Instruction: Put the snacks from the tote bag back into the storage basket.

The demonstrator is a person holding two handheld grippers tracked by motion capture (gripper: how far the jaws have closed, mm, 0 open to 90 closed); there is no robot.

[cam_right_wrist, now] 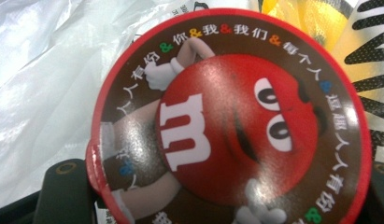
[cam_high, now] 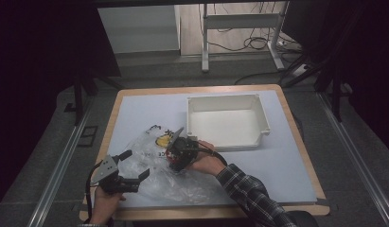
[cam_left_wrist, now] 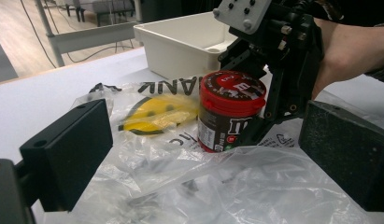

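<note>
The table [cam_high: 287, 156] carries a white bin [cam_high: 227, 122] and a crumpled clear plastic bag [cam_high: 175, 182]. On the bag stands a red-lidded candy jar [cam_left_wrist: 231, 112]. The right hand-held gripper [cam_high: 179, 153] is clenched around that jar, apparently at its sides. The left hand-held gripper [cam_high: 133, 165] hovers released, its 2 jaws apart, near the bag.

The candy jar's red lid [cam_right_wrist: 236, 121] bears a white "m" and Chinese characters.
</note>
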